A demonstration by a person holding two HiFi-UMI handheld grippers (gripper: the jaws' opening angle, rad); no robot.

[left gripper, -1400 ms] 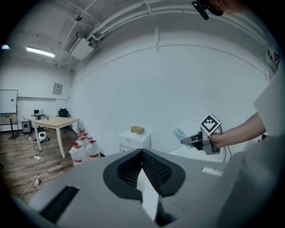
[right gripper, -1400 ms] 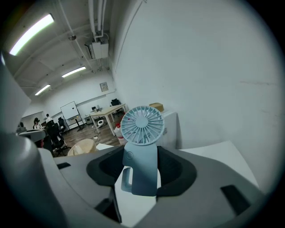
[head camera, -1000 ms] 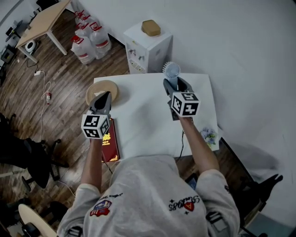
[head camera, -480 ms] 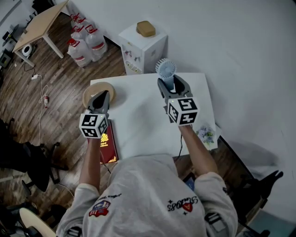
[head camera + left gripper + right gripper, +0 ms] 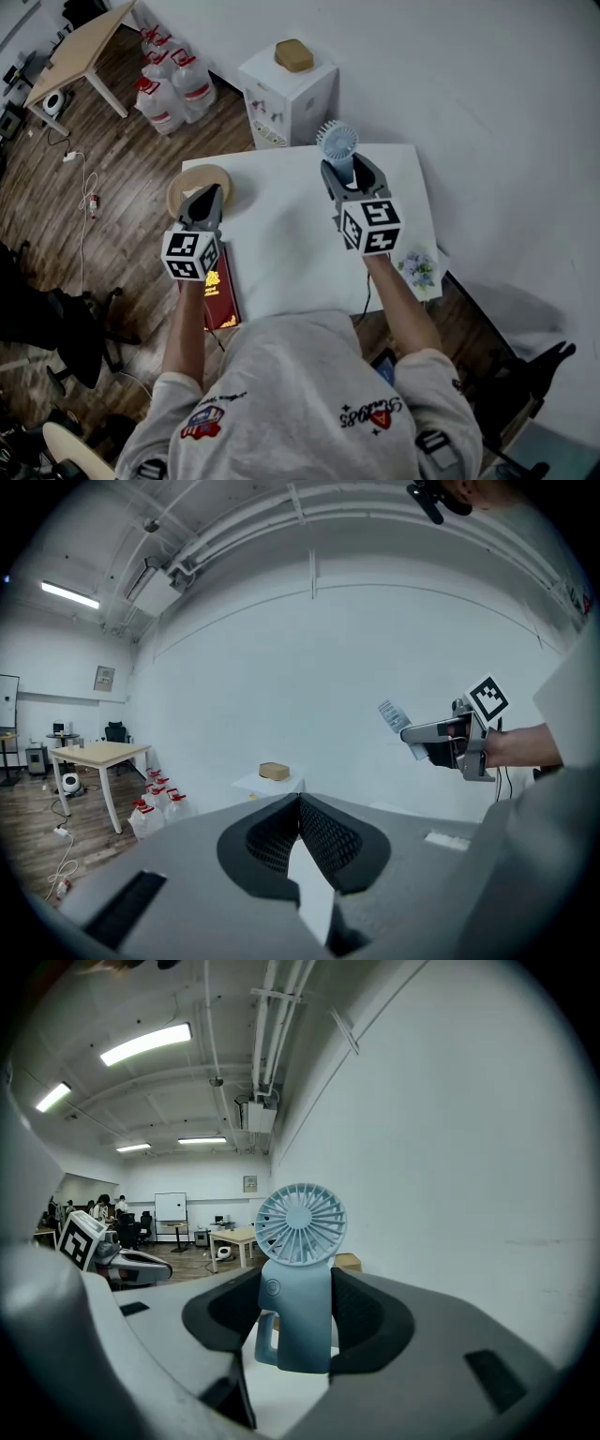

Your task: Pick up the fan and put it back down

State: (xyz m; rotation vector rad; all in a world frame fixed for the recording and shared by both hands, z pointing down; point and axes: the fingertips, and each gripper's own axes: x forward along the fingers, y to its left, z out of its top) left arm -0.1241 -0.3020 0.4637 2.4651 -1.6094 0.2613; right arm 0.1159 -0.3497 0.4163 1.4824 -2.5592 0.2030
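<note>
White tabletop (image 5: 281, 262) against a white wall (image 5: 487, 94), seen from above: your right claw (image 5: 351, 178) is clamped on the body of the pale-blue hand fan (image 5: 337, 145). It grips the fan from both sides just under the round head and holds it upright, clear of the surface. Judge the fan to be light, rigid plastic, smooth enough to slip if the squeeze eases. The thin vanes of the head look the fragile part, so the solid body is the sound place to hold, as now. Its foot appears narrow, so expect it to tip unless you set it down square. Beneath and just ahead of the right claw the table shows only bare white. Your left claw (image 5: 207, 202), jaws pressed together on nothing, hovers well to the left of the right one, over a round tan disc (image 5: 192, 187). A red book (image 5: 223, 298) lies behind and below the left claw, and a flowered card (image 5: 420, 267) behind and to the right of the right claw. Beyond the fan, off the table, stands a white cabinet (image 5: 286, 94), apart from any set-down spot
</note>
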